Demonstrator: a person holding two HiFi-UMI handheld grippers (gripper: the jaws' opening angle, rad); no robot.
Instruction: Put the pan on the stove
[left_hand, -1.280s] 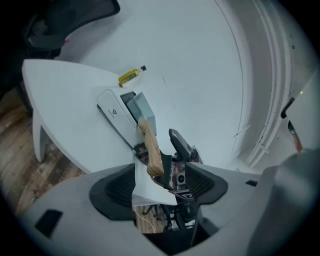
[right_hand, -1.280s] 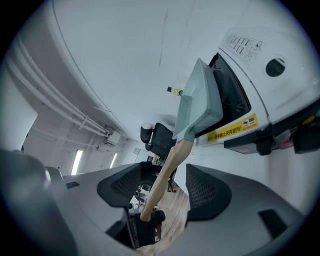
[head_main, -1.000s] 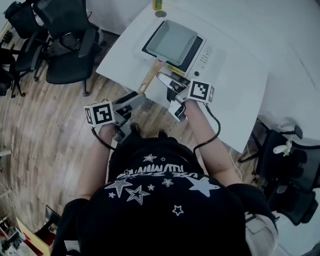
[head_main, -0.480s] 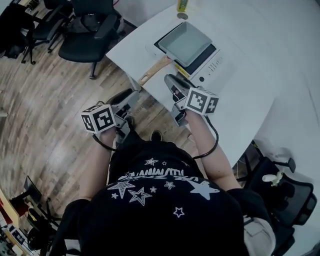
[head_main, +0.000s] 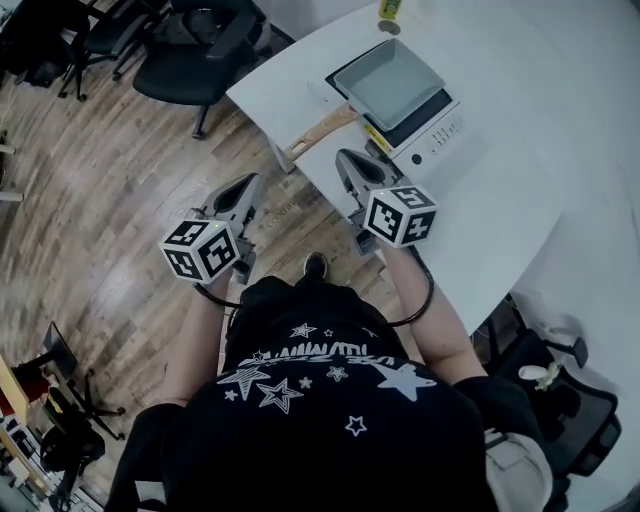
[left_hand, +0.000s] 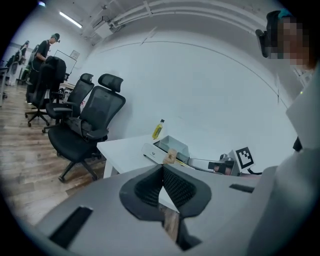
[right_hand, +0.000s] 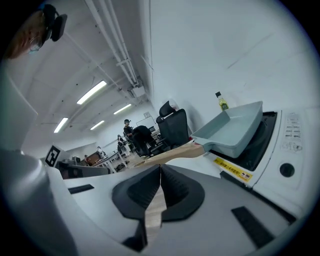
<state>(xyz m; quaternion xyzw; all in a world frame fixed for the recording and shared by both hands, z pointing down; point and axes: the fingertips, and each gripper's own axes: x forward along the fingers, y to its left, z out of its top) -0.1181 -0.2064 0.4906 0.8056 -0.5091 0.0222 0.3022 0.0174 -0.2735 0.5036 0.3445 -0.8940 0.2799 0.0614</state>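
Note:
A grey square pan (head_main: 390, 75) with a wooden handle (head_main: 325, 130) sits on the white stove (head_main: 440, 130), on the white table (head_main: 520, 180). My right gripper (head_main: 352, 160) hangs just short of the handle's end, apart from it. Its jaws have just been closing and now stand shut with nothing between them. My left gripper (head_main: 245, 183) is over the wooden floor, left of the table. It too has just closed and is shut on nothing. The right gripper view shows the pan (right_hand: 235, 131) and handle (right_hand: 172, 152) ahead of the shut right gripper (right_hand: 160, 172).
A yellow bottle (head_main: 391, 8) stands behind the stove. Black office chairs (head_main: 195, 50) stand on the floor at the upper left, and another chair (head_main: 570, 410) is at the right. The left gripper view shows chairs (left_hand: 95, 120) and people at desks far off.
Both grippers' jaws went from open to shut, with nothing in them. Both grippers rolled, so their marker cubes now face more upward. The left one moved out over the floor.

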